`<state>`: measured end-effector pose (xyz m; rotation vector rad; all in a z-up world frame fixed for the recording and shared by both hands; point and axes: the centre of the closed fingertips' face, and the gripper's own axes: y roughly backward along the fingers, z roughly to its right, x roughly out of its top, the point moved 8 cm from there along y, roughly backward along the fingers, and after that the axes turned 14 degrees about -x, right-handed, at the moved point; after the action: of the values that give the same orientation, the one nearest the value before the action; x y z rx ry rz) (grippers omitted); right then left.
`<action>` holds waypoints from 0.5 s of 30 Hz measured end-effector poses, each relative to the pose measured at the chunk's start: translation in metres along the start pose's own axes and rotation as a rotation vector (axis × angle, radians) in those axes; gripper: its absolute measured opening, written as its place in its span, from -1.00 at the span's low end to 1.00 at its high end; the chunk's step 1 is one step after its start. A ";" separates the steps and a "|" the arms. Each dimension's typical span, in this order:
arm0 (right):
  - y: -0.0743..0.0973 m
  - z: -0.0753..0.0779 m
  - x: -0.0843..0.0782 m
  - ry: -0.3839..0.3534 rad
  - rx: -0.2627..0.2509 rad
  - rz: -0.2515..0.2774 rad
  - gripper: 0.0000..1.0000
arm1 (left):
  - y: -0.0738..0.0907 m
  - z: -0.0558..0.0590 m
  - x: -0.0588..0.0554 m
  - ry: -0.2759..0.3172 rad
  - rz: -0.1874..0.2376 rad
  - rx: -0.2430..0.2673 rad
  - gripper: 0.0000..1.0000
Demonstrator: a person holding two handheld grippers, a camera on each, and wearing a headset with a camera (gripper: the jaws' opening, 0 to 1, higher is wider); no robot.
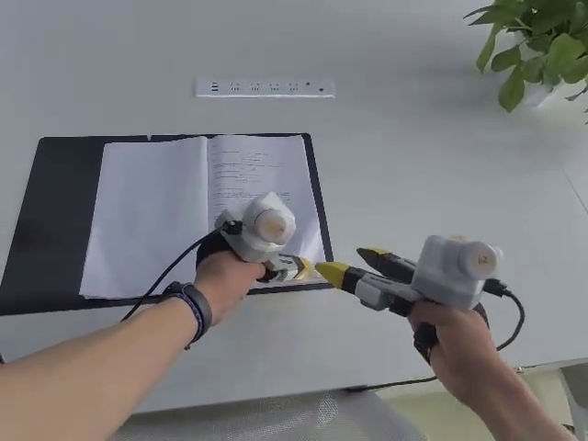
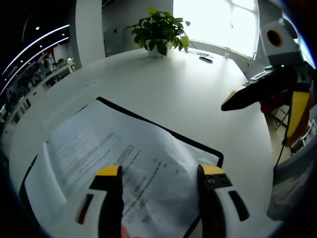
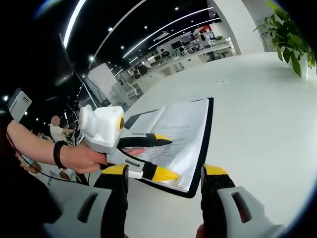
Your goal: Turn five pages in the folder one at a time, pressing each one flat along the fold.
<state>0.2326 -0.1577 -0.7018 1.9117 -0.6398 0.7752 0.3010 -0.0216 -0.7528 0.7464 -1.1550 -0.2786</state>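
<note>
White table (image 1: pixel 413 165) with open folder (image 1: pixel 50 211)

In the head view we find the folder (image 1: pixel 37 230) lying open on the table (image 1: pixel 432 175) at centre left. The power strip (image 1: pixel 265 88) lies above it, and the plant (image 1: pixel 537 46) is in the upper right corner. The left gripper (image 1: pixel 299 268) sits over the folder's lower right corner, with the right gripper (image 1: pixel 349 263) just right of it.

Black rectangular folder cover (image 1: pixel 37 230): matt, looks plastic. White printed pages (image 1: pixel 147 216) in it: thin matt paper. White tabletop (image 1: pixel 423 175): smooth, faint sheen.
</note>
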 end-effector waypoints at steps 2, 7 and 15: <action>-0.009 0.002 0.001 -0.011 0.011 -0.009 0.11 | 0.000 0.000 0.000 -0.001 0.002 0.001 0.22; -0.029 0.001 0.010 -0.022 0.045 -0.031 0.06 | 0.000 -0.001 0.000 0.001 0.002 0.000 0.22; -0.053 0.005 0.013 -0.036 0.079 -0.066 0.04 | -0.001 -0.001 0.000 0.003 0.004 -0.002 0.22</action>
<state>0.2799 -0.1418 -0.7245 2.0125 -0.5729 0.7354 0.3019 -0.0220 -0.7533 0.7424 -1.1533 -0.2749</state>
